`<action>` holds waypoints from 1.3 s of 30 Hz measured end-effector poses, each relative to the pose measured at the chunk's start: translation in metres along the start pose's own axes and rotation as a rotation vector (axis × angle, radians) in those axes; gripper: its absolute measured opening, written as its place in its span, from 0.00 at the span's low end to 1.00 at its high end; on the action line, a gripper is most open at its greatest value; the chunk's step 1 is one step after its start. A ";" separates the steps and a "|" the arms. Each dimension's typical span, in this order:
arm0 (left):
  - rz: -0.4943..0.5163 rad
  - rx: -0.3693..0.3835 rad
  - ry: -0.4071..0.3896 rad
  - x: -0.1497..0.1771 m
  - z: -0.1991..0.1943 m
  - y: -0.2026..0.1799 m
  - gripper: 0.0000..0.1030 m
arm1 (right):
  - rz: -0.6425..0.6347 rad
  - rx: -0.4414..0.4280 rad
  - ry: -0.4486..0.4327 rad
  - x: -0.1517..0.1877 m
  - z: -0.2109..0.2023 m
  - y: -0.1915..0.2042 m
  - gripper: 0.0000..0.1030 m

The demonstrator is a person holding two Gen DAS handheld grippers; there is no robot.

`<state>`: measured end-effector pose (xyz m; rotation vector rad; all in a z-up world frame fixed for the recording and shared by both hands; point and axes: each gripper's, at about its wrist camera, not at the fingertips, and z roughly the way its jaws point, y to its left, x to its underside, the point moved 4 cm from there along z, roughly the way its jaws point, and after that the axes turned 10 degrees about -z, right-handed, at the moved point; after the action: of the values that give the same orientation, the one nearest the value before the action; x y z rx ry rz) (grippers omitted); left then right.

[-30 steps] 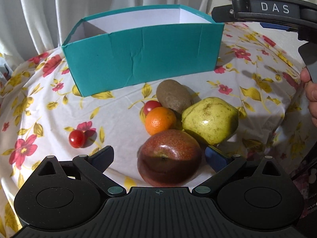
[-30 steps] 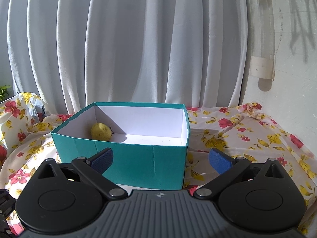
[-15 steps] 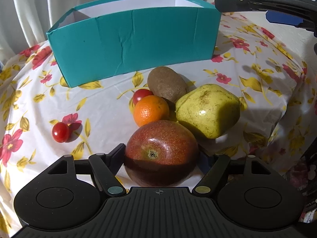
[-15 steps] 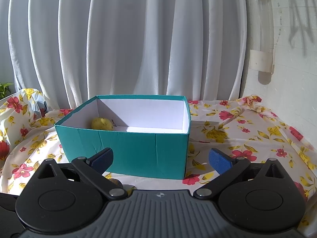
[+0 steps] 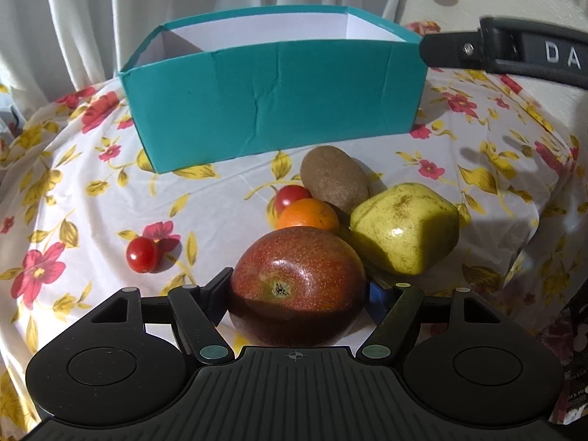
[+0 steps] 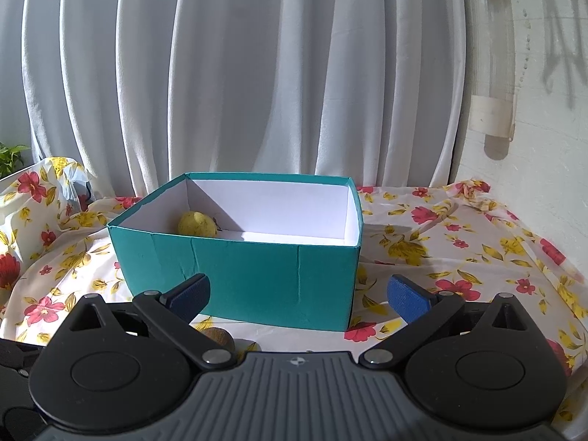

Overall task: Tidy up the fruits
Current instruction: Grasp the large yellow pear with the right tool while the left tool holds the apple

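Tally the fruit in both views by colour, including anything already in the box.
Red: 3, the mango and two cherry tomatoes
Orange: 1
Brown: 1, kiwi
Yellow-green: 2, one on the cloth, one in the box
Total: 7

From my remote seat I take the white tablecloth printed with red flowers and yellow leaves (image 6: 459,246) as my landmark. Behind it hang pleated white curtains (image 6: 257,73); above its right end a clear plastic bottle (image 6: 492,55) is fixed to the white wall, and a green leafy plant (image 6: 13,154) peeks past its left edge.
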<state>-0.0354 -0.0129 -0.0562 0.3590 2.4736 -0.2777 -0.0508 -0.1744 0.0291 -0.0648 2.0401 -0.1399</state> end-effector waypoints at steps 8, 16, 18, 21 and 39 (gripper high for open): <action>-0.076 -0.052 -0.079 -0.024 -0.028 0.024 0.74 | -0.033 -0.040 0.037 0.015 0.002 0.013 0.99; -0.117 -0.094 -0.116 -0.041 -0.040 0.040 0.74 | -0.075 -0.128 0.118 0.045 0.008 0.039 0.99; -0.123 -0.098 -0.119 -0.043 -0.042 0.042 0.74 | -0.084 -0.157 0.132 0.051 0.010 0.045 0.98; -0.125 -0.103 -0.120 -0.044 -0.044 0.043 0.74 | -0.101 -0.185 0.160 0.060 0.014 0.052 0.94; -0.118 -0.100 -0.101 -0.048 -0.039 0.042 0.74 | -0.138 -0.233 0.207 0.086 0.040 0.073 0.64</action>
<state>-0.0060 0.0279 -0.0011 0.1532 2.4018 -0.2146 -0.0534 -0.1145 -0.0743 -0.3501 2.2511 0.0068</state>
